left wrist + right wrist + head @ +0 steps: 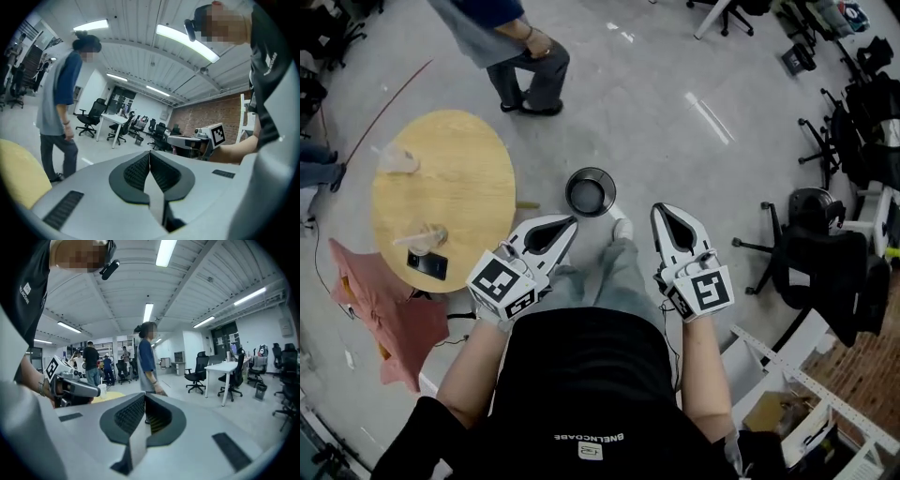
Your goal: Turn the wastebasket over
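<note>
Held out nearest, left gripper [569,223]: fingers shut together, clamped on nothing. Beyond and between both pairs of fingers, touching neither: wastebasket [572,201], upright on the floor [675,122], mouth up. Right gripper [660,210]: fingers likewise together, empty. Looks like the approach, no grasp yet. Next, probably: spread fingers, reach the rim, grip, tip over.

Left gripper [570,223]: jaws together, nothing between them. Right gripper [659,210]: same. Both held out in front, side by side, apart.
</note>
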